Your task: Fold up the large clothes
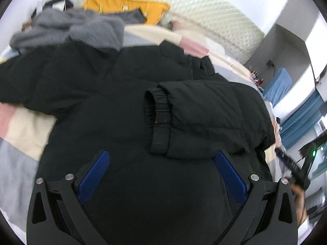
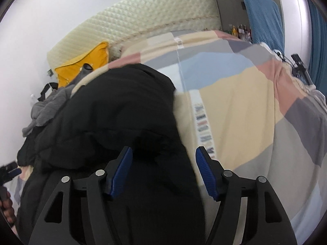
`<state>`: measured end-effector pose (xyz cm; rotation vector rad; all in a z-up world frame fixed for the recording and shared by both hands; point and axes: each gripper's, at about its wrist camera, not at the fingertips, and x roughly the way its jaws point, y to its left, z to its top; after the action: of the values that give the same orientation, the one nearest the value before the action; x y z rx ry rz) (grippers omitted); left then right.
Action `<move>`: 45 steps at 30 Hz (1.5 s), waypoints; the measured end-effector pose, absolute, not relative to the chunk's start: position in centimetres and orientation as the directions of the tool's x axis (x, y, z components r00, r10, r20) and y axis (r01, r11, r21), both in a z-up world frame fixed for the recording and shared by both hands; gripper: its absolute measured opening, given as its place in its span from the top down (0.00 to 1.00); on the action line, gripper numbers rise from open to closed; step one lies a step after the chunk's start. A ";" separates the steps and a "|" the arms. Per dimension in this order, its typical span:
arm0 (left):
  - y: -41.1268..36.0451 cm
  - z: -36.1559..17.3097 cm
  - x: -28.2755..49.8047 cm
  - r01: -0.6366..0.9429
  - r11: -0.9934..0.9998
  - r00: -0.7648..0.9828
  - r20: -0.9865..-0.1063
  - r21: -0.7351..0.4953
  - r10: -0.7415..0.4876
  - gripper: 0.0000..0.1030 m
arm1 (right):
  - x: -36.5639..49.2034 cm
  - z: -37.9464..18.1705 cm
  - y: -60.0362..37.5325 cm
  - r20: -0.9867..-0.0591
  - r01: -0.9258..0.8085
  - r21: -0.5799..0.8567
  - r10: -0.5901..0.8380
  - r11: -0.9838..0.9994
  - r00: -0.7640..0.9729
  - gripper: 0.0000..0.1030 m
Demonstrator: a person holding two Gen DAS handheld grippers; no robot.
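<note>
Both claws, as we read them, stand apart and grip nothing: left gripper and right gripper hover over the black jacket. We note the jacket lies on the patchwork bedspread, one cuffed sleeve folded across its body, a grey garment just behind.

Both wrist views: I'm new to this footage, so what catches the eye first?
A black puffer jacket sprawls over a pastel patchwork quilt, one sleeve with an elastic cuff folded across its front. The open left gripper hangs over it. Behind, a grey knit garment and a yellow pillow lie by the quilted headboard.
</note>
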<state>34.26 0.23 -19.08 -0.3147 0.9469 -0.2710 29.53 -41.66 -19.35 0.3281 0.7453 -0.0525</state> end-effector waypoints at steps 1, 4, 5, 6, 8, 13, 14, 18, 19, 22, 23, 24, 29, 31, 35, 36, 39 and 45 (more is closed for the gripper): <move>-0.3 -19.7 35.5 0.080 0.922 0.528 -0.768 -0.380 -0.362 0.01 | 29.6 -19.8 -42.0 -0.681 0.163 0.268 0.067 0.950 0.729 0.39; -1.5 -21.3 38.0 0.050 0.925 0.467 -0.809 -0.377 -0.356 0.02 | 29.8 -21.0 -42.6 -0.698 0.159 0.280 0.087 0.947 0.711 0.39; -1.8 -21.9 38.7 0.037 0.926 0.452 -0.820 -0.376 -0.351 0.02 | 30.0 -21.4 -42.9 -0.701 0.157 0.293 0.100 0.943 0.706 0.38; -2.0 -22.4 39.2 0.025 0.927 0.439 -0.829 -0.374 -0.346 0.03 | 30.2 -21.9 -43.0 -0.707 0.156 0.302 0.111 0.940 0.699 0.37; -2.4 -23.7 40.5 -0.003 0.928 0.410 -0.847 -0.374 -0.340 0.06 | 30.7 -22.5 -42.9 -0.716 0.143 0.316 0.137 0.938 0.685 0.36; -2.7 -23.9 42.1 -0.022 0.892 0.417 -0.816 -0.451 -0.401 0.58 | 32.5 -23.6 -41.0 -0.751 0.097 0.244 0.125 0.965 0.649 0.35; -2.7 -23.6 42.2 -0.026 0.894 0.421 -0.816 -0.448 -0.397 0.63 | 32.9 -23.6 -40.6 -0.755 0.093 0.216 0.106 0.972 0.647 0.35; -1.9 -19.8 42.5 0.001 0.875 0.470 -0.772 -0.484 -0.427 0.90 | 34.2 -23.2 -39.5 -0.746 0.106 0.142 0.036 0.984 0.665 0.35; -1.4 -18.7 42.5 0.006 0.875 0.490 -0.761 -0.484 -0.424 0.90 | 34.2 -23.0 -39.6 -0.735 0.117 0.152 0.033 0.981 0.677 0.35; 1.1 -14.1 42.8 0.029 0.869 0.569 -0.706 -0.494 -0.421 0.91 | 34.5 -21.7 -39.3 -0.705 0.126 0.148 0.015 0.981 0.709 0.35; 1.7 -13.4 43.0 0.032 0.867 0.581 -0.696 -0.497 -0.421 0.91 | 34.6 -21.4 -39.1 -0.696 0.125 0.145 0.011 0.981 0.718 0.35; 2.7 -12.1 43.1 0.037 0.865 0.598 -0.682 -0.500 -0.420 0.92 | 34.8 -20.9 -38.9 -0.684 0.118 0.155 0.020 0.981 0.729 0.35; 6.2 -10.5 43.6 0.003 0.886 0.651 -0.672 -0.464 -0.354 0.92 | 35.3 -19.6 -37.1 -0.650 0.077 0.177 0.058 0.981 0.757 0.34; 6.6 -12.1 44.1 -0.018 0.898 0.634 -0.700 -0.439 -0.329 0.92 | 35.6 -19.7 -36.4 -0.651 0.071 0.149 0.044 0.986 0.758 0.34; 6.9 -18.2 44.2 -0.064 0.930 0.564 -0.782 -0.361 -0.265 0.92 | 36.2 -21.3 -36.8 -0.680 0.099 0.155 0.033 0.983 0.733 0.30; 6.8 -19.4 44.1 -0.070 0.933 0.551 -0.793 -0.353 -0.259 0.92 | 36.3 -21.9 -37.2 -0.688 0.110 0.168 0.037 0.980 0.725 0.29; 5.9 -22.3 44.3 -0.058 0.954 0.525 -0.822 -0.295 -0.222 0.91 | 36.7 -23.3 -37.6 -0.712 0.127 0.187 0.045 0.974 0.701 0.28; 4.8 -22.2 44.0 -0.014 0.977 0.558 -0.812 -0.215 -0.171 0.90 | 36.6 -23.0 -36.9 -0.721 0.145 0.172 0.024 0.974 0.693 0.28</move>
<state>44.00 4.76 -22.16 -0.2053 0.9769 -0.0933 36.59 -36.91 -22.99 0.2235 0.8041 -0.0681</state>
